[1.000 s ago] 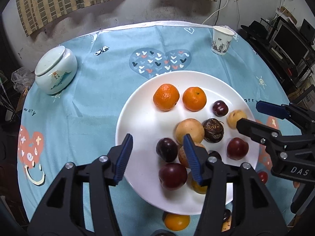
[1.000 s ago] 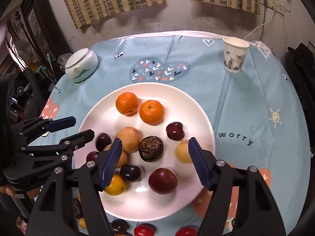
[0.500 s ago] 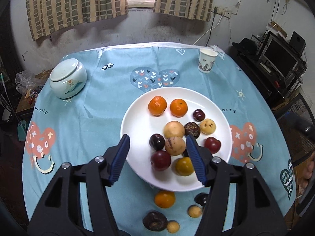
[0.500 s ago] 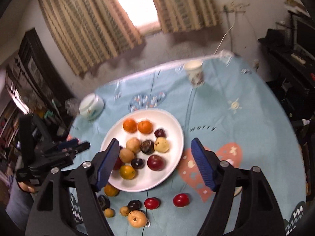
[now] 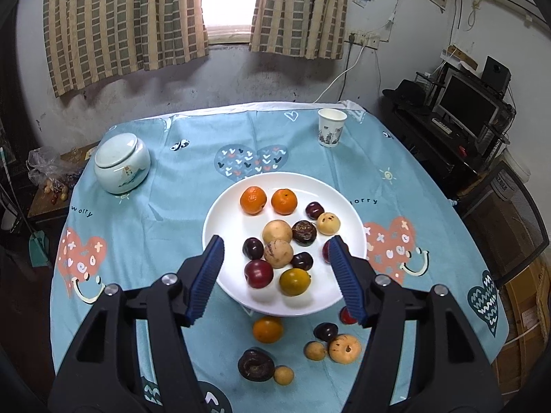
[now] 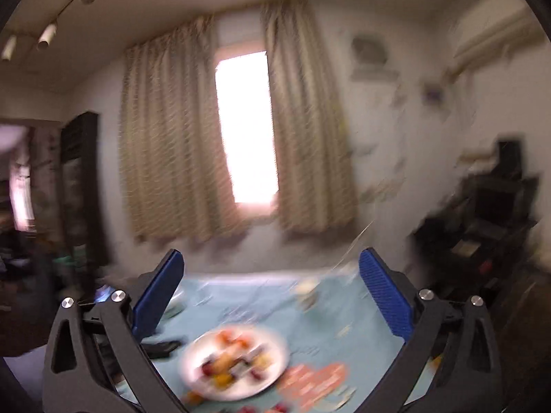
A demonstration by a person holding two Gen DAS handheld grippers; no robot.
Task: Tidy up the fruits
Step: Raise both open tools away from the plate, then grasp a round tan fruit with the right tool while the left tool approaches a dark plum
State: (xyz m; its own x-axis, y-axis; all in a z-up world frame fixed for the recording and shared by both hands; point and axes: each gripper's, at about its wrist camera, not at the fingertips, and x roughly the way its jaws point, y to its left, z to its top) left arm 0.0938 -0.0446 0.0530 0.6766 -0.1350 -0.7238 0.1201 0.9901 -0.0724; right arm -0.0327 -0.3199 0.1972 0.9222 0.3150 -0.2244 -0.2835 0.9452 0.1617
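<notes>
Left hand-held gripper [image 5: 275, 275]: jaws wide apart, nothing between the blue pads, held above the near rim of the white plate [image 5: 220, 213]. Right hand-held gripper [image 6: 272, 296]: jaws also wide apart and empty, raised high and pointing toward the window; its view is motion-blurred, so the plate [image 6: 279, 344] and fruit show only as smears.

Plate sits mid-counter [image 5: 172, 206] on a blue printed cloth. On it: two mandarins [image 5: 253, 200] side by side at the far edge, dark plums, two tan round fruits, a wrinkled dark fruit [image 5: 304, 232], a yellow-orange fruit [image 5: 293, 282] near the front.

Loose on the cloth just in front of the plate: an orange fruit [image 5: 267, 329], a wrinkled dark fruit [image 5: 256, 364], a small tan fruit [image 5: 283, 375], another tan one [image 5: 314, 350], a ribbed orange-tan fruit [image 5: 344, 348], a dark plum [image 5: 325, 331], a red fruit partly hidden behind the right finger. Judged: these are still to be placed.

Handling, judged: all pieces small, light, round, likely to roll. Plums smooth-skinned, could slip or bruise; wrinkled fruit looks soft. Grip across the widest middle, pads level, light squeeze only. Plate is crowded; set down in the bare left portion to avoid knocking neighbours.

Lidded ceramic jar [image 5: 122, 163] and paper cup [image 5: 331, 127] stand well apart from the fruit.
</notes>
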